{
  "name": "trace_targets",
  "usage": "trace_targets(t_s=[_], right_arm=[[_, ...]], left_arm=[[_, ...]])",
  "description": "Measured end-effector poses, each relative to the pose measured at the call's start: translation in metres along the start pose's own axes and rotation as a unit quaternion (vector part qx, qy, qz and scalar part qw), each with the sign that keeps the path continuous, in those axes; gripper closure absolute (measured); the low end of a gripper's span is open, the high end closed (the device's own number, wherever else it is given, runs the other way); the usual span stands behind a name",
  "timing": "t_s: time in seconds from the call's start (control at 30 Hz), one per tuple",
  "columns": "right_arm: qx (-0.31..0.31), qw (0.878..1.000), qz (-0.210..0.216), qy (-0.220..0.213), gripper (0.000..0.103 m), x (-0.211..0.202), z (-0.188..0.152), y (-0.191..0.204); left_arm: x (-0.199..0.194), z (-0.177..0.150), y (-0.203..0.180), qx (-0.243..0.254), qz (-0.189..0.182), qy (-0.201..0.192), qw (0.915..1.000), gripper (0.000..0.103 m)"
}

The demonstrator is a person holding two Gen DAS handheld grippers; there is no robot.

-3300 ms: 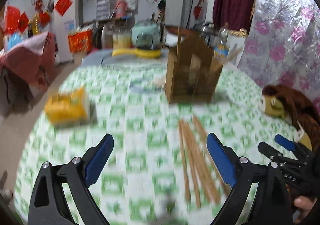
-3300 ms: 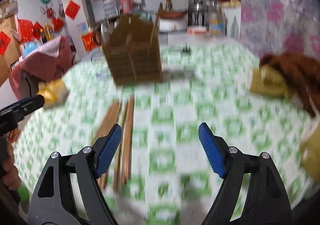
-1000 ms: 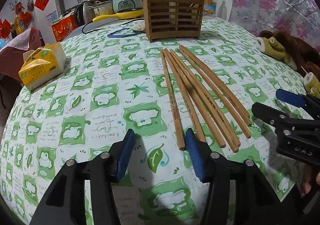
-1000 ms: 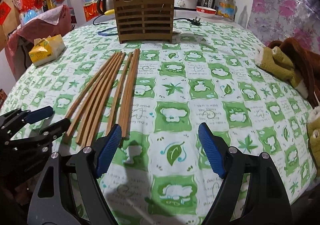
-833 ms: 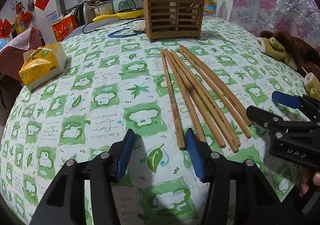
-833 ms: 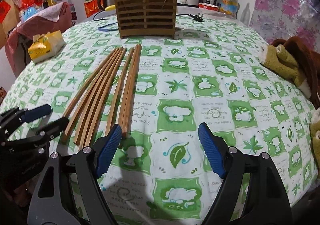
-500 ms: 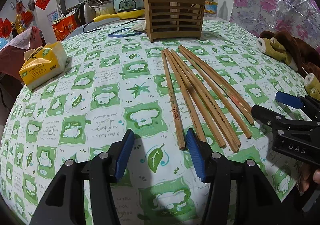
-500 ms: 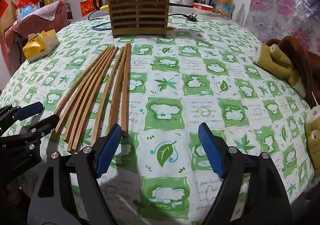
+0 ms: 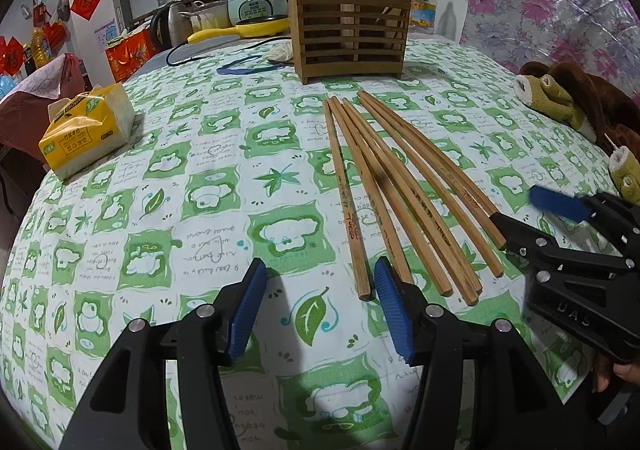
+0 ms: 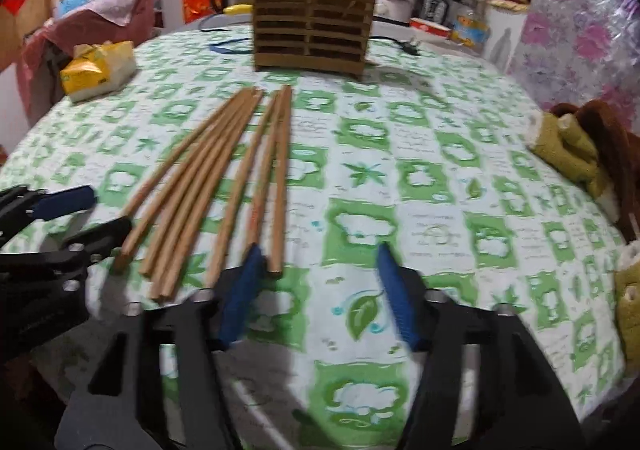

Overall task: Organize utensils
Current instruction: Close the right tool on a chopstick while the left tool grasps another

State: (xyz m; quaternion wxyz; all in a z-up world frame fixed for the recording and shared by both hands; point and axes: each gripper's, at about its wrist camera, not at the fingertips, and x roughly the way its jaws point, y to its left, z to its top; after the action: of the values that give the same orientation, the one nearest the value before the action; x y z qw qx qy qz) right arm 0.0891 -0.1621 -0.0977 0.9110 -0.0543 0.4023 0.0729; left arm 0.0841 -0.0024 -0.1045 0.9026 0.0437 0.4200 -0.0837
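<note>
**Chopsticks fanned out, both grippers low at the near ends**

Seven wooden chopsticks point(image 9: 384, 185) lie loose on the green-and-white tablecloth point(image 9: 208, 209), fanning toward us from the slatted wooden holder point(image 9: 348, 29) standing upright at the far side. Two more sticks lean inside that holder. The left gripper point(image 9: 320, 310) is released, nothing between its blue pads, the right pad just beside the leftmost stick's end. The right gripper point(image 10: 316, 290) is closing, jaws apart over bare cloth, its left pad touching or just beside the rightmost sticks; blur hides which. Off to the left sits one yellow tissue pack point(image 9: 86, 127). On the right edge, a brown plush toy point(image 9: 568, 97). Nothing lies between sticks and holder.
</note>
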Motion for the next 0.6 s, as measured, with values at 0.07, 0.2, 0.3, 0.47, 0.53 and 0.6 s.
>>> trace_targets(t_s=[0.07, 0.2, 0.3, 0.47, 0.53, 0.6], right_arm=[[0.002, 1.000, 0.015, 0.002, 0.069, -0.001, -0.001, 0.001], [0.011, 0.999, 0.043, 0.008, 0.096, -0.002, -0.001, 0.002], [0.034, 0.998, 0.059, 0.010, 0.096, -0.004, -0.004, -0.005], [0.058, 0.995, 0.079, 0.006, 0.097, -0.016, -0.005, -0.018], [0.066, 0.994, 0.083, 0.004, 0.097, -0.022, -0.006, -0.023], [0.069, 0.994, 0.085, 0.003, 0.097, -0.025, -0.007, -0.026]], left_arm=[[0.000, 0.000, 0.000, 0.000, 0.000, 0.000, 1.0000, 0.047], [0.000, 0.000, 0.000, 0.000, -0.001, 0.000, 1.0000, 0.047], [0.000, 0.000, 0.000, 0.000, -0.001, 0.001, 1.0000, 0.047], [-0.001, -0.002, -0.001, -0.002, 0.001, 0.001, 1.0000, 0.047], [-0.001, -0.002, -0.001, 0.000, 0.003, 0.001, 1.0000, 0.047], [-0.001, -0.003, -0.002, -0.001, 0.002, 0.002, 1.0000, 0.047]])
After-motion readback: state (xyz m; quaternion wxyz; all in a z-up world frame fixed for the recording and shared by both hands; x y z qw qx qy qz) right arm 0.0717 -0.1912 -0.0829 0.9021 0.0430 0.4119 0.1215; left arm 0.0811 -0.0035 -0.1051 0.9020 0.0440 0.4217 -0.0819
